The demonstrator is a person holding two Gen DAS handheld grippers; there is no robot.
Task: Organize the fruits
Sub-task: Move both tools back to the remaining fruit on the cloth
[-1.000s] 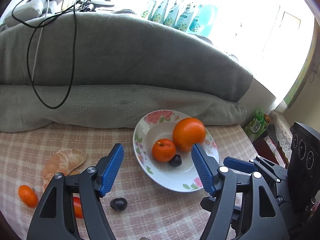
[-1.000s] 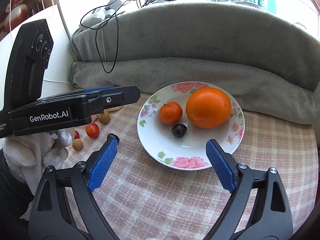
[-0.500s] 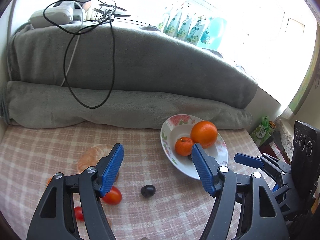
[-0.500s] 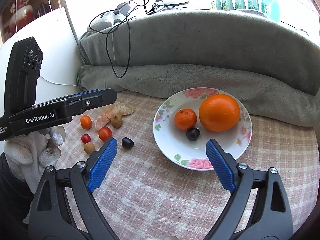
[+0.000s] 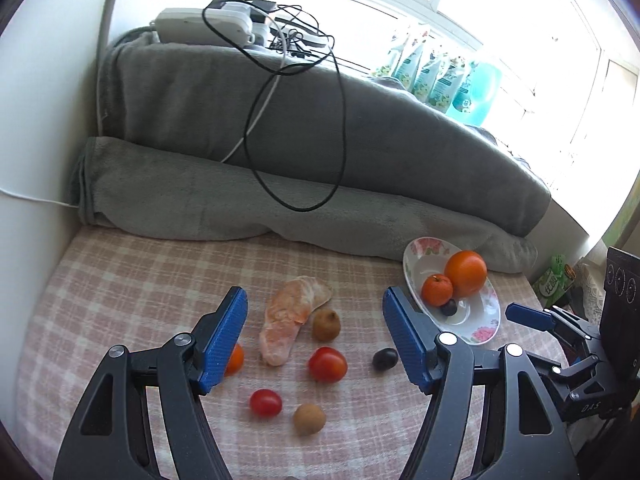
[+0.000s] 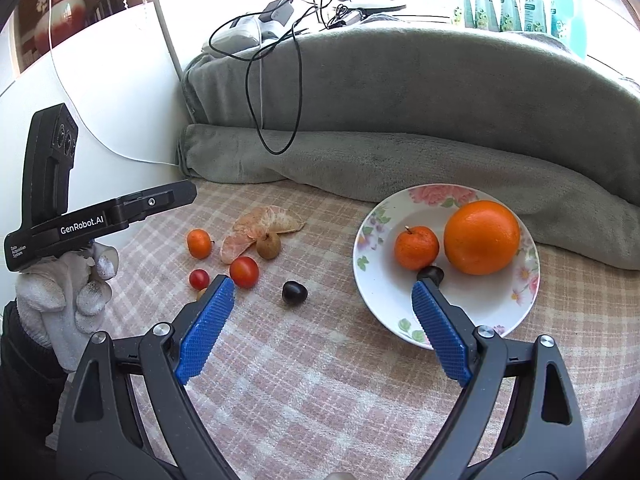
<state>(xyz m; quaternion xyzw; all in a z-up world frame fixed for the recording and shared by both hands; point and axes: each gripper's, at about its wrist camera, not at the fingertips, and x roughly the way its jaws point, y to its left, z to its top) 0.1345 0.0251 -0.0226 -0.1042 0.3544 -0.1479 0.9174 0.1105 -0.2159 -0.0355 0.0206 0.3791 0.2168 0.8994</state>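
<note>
- Left tool [image 5: 315,334]: blue-padded jaws spread, nothing between the pads; it hangs above the loose fruit on the pink-and-cream checked cloth surface [image 5: 160,280].
- Right tool [image 6: 323,322]: jaws spread wide and empty, over the cloth just in front of the white floral-rimmed plate [image 6: 472,320].
- On the plate: a large round orange [image 6: 482,237], a small stemmed mandarin [image 6: 416,247] beside it, and a dark round grape [image 6: 431,272] partly hidden behind the right pad.
- Loose on the cloth, left of the plate: peeled orange segments [image 5: 294,312], a brown roundish fruit [image 5: 326,325] touching them, a red tomato [image 5: 327,364], a smaller red cherry tomato [image 5: 265,402], a tan round fruit [image 5: 309,419], a dark plum-like fruit [image 5: 385,359], possibly a grape, and a small orange kumquat [image 6: 199,243].
- A white-gloved hand [image 6: 64,300] holds the left tool.
- A grey folded blanket [image 5: 280,208] lies behind the surface.
</note>
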